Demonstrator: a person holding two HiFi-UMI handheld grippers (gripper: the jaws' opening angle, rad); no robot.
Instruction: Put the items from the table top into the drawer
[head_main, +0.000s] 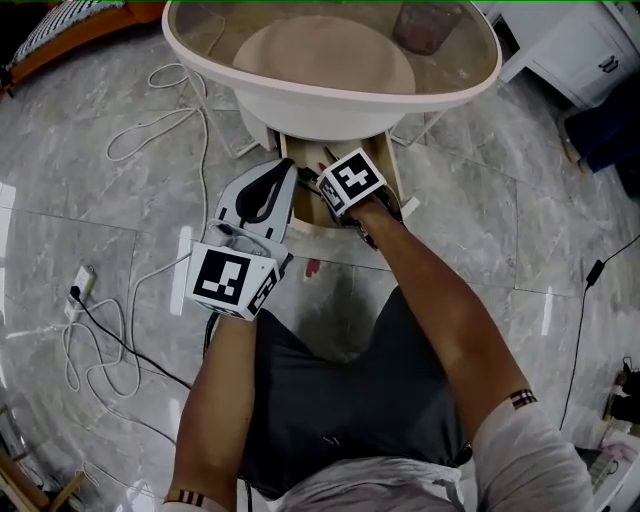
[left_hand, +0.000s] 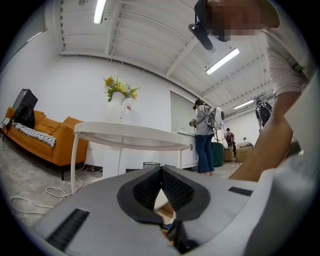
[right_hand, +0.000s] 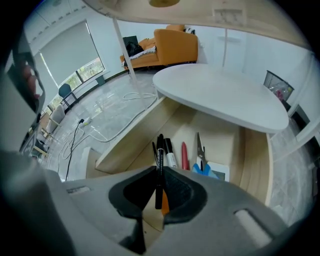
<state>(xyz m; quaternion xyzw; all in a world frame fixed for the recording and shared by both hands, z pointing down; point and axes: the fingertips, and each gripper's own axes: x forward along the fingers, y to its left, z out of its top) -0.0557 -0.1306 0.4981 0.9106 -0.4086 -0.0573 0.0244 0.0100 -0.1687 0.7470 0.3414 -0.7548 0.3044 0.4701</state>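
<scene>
**Head view.** Table (head_main: 300, 108): oval, white rim, clear top. Drawer (head_main: 398, 175): pulled out below the table's near edge. Left gripper (head_main: 275, 185): level, pointing at the table, beside the drawer's left side. Right gripper (head_main: 345, 185): tipped steeply down over the open drawer, its jaws hidden under its marker cube. Cable (head_main: 150, 130): loose loops on the grey floor, left of the table.

**Left gripper view.** Left gripper (left_hand: 161, 171): pads meet at the tips, nothing between them. Beyond it, the table (left_hand: 130, 136) seen from the side, with a vase (left_hand: 118, 102) of flowers on top. Sofa (left_hand: 45, 142): orange, far left. A standing person (left_hand: 204, 137) in the background.

**Right gripper view.** Right gripper (right_hand: 160, 175): jaws narrowly apart and clamped on a black pen (right_hand: 159, 152), which stands upright between the pads, over the drawer (right_hand: 125, 142). Lying on the drawer floor, side by side: marker (right_hand: 170, 155), black with a white band; red pen (right_hand: 184, 155); scissors (right_hand: 201, 155), blue handles nearest the gripper. A small orange patch shows behind the held pen; what it is cannot be told. Sofa (right_hand: 175, 42) far behind.
</scene>
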